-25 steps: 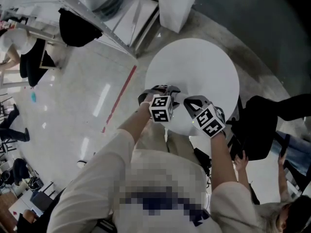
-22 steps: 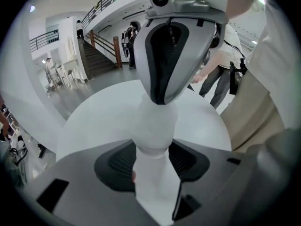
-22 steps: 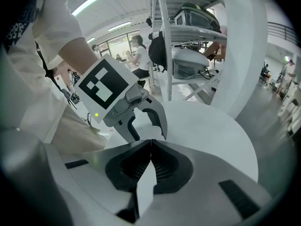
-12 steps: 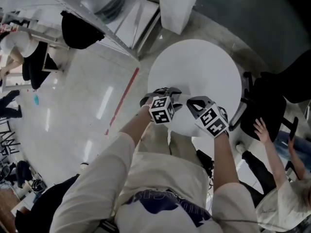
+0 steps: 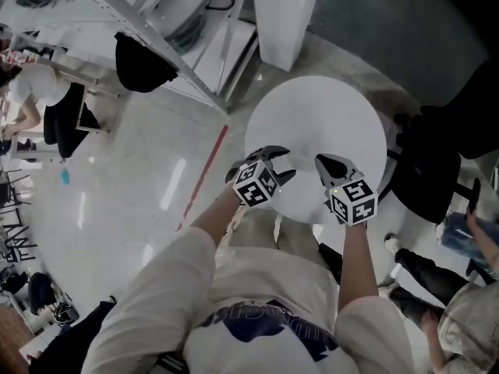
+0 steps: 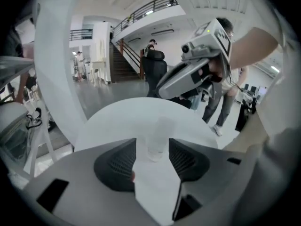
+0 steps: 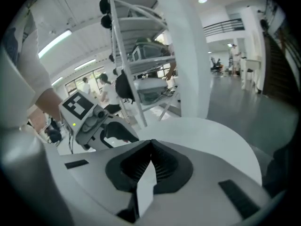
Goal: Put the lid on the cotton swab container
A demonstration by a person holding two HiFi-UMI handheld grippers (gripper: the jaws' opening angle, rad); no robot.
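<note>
The round white bench [image 5: 327, 107] has both claws over its near edge. The left claw [image 6: 151, 149] stands wide and, as far as I can see, pinches a clear container [image 6: 158, 133] by its sides; the container is about upright above the bench top. The right claw [image 7: 150, 144] is just beside it, jaws pressed together, with nothing visible between them.

No word, number or brand is legible. The marker cubes, left [image 5: 256, 182] and right [image 5: 353, 201], bear only black-and-white squares (no letters).
</note>
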